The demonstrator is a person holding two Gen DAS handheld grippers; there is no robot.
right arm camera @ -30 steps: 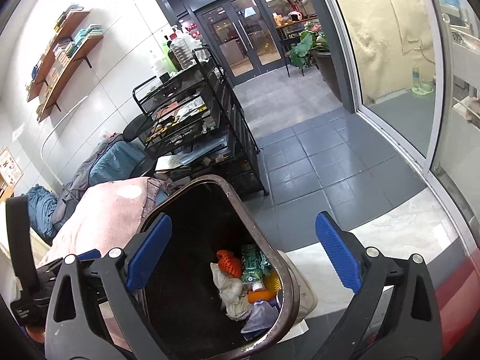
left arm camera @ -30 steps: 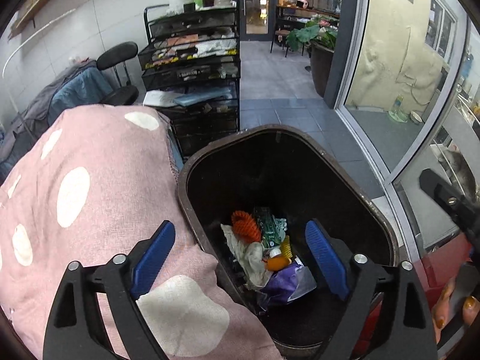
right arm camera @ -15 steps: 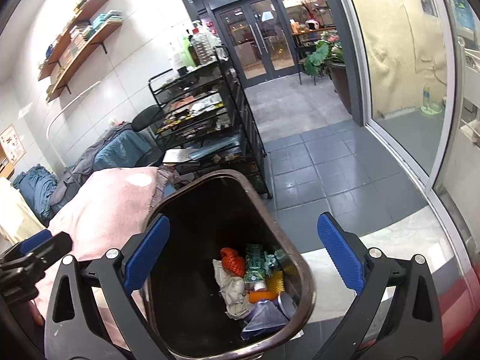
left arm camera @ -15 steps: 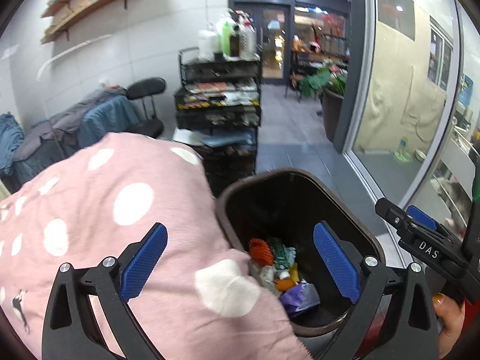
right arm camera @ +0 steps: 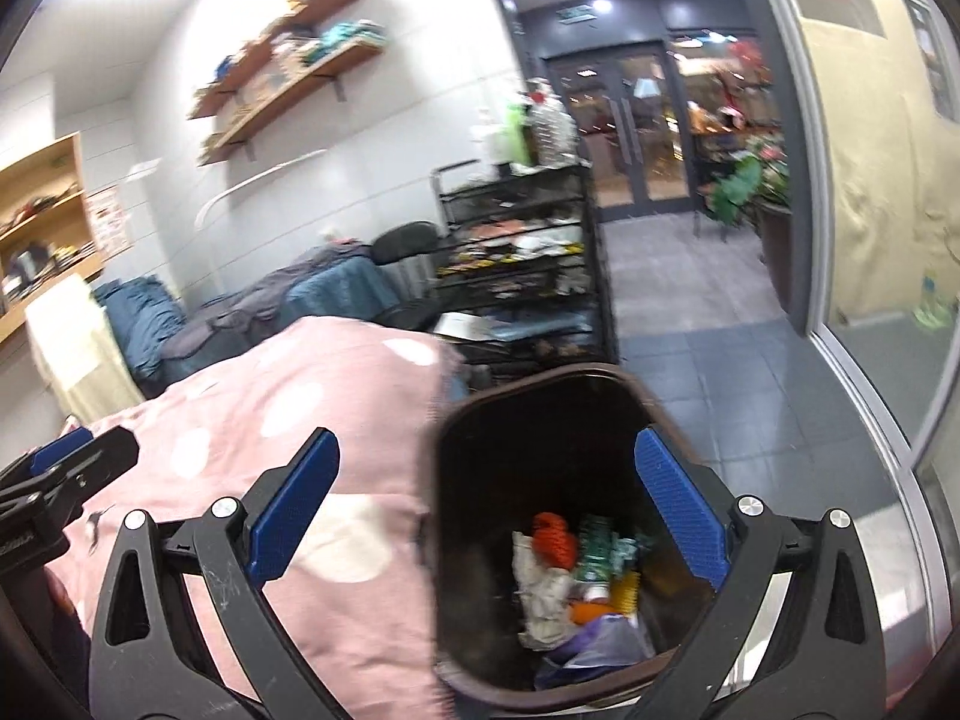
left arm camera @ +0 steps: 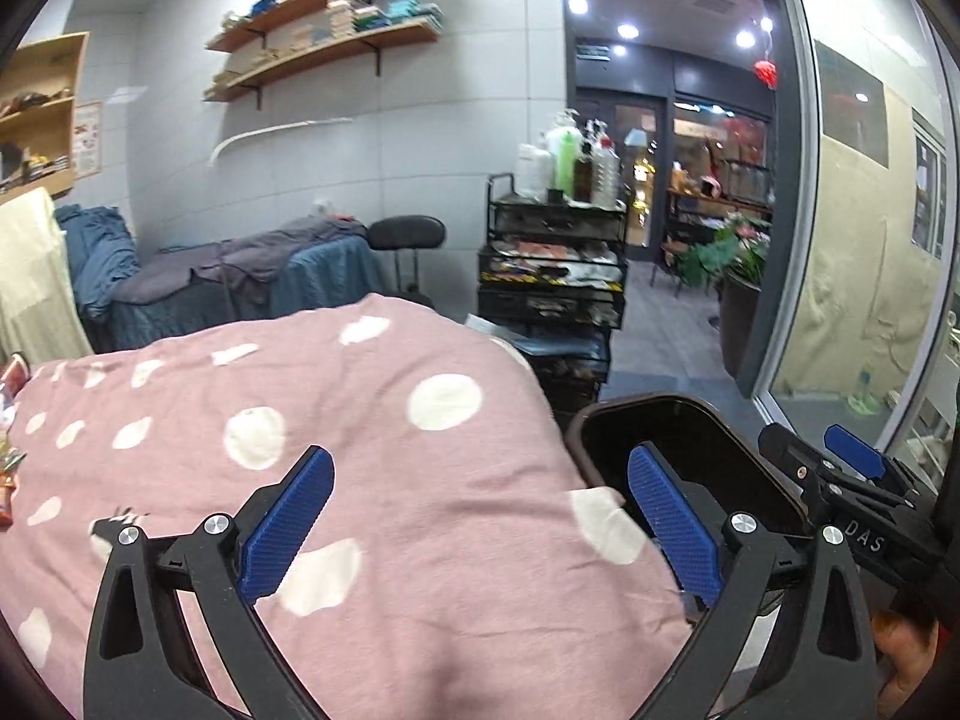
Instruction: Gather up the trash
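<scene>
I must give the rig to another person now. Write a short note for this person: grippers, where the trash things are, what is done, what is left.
Left gripper: jaws wide open, nothing between them, over the pink dotted blanket.
Right gripper: open and empty, above the rim of the dark bin.
Trash: an orange net piece, crumpled paper, a green wrapper and a purple bag lie in the bin, which stands beside the blanket.
Done: these pieces are binned.
Left: small colourful items at the blanket's far left edge may be trash; check them.
</scene>
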